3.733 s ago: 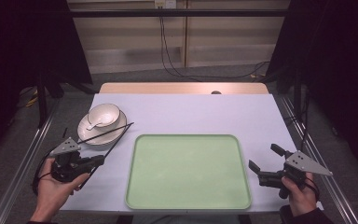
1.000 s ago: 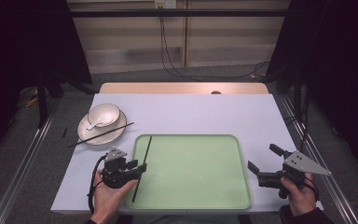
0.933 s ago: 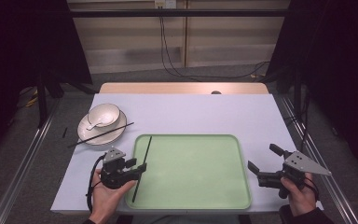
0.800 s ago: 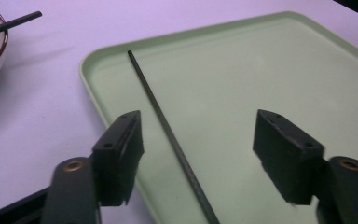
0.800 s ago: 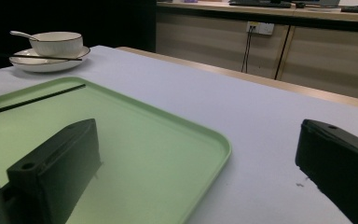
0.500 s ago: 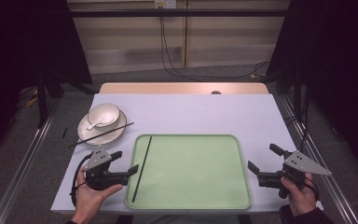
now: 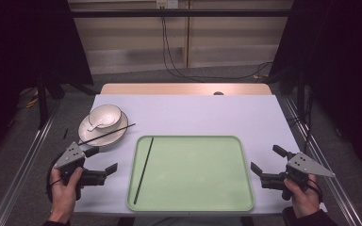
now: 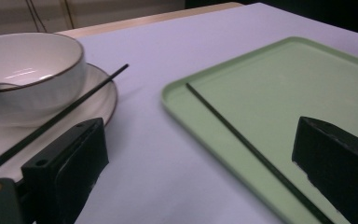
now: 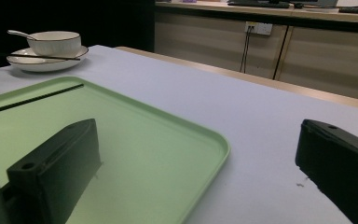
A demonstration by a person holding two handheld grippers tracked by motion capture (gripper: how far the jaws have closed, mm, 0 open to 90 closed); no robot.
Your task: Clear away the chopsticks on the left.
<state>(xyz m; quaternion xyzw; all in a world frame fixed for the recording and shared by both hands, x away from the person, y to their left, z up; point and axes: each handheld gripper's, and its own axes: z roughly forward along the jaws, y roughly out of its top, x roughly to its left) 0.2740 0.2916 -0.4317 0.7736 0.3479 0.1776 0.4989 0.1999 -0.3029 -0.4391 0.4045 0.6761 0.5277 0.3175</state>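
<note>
A green tray (image 7: 198,174) lies mid-table. One black chopstick (image 7: 144,169) rests on it along its left rim, also close up in the left gripper view as chopstick (image 8: 242,140). A second chopstick (image 7: 106,134) lies across a white plate (image 7: 87,136) that carries a bowl (image 7: 106,115) with a spoon. My left gripper (image 7: 102,159) sits left of the tray and just below the plate. Its jaws have just been opening and stand open with nothing between them. My right gripper (image 7: 267,159) is open and empty at the tray's right side.
The lilac table cover (image 7: 193,115) has bare room behind the tray. Metal rails run along both table sides. In the right gripper view, the bowl (image 9: 56,43) and plate (image 9: 51,63) stand far off beyond the tray (image 9: 135,135).
My left gripper has drawn back to the left, off the tray, and opened, leaving the chopstick lying on the tray. The right gripper has kept still.
</note>
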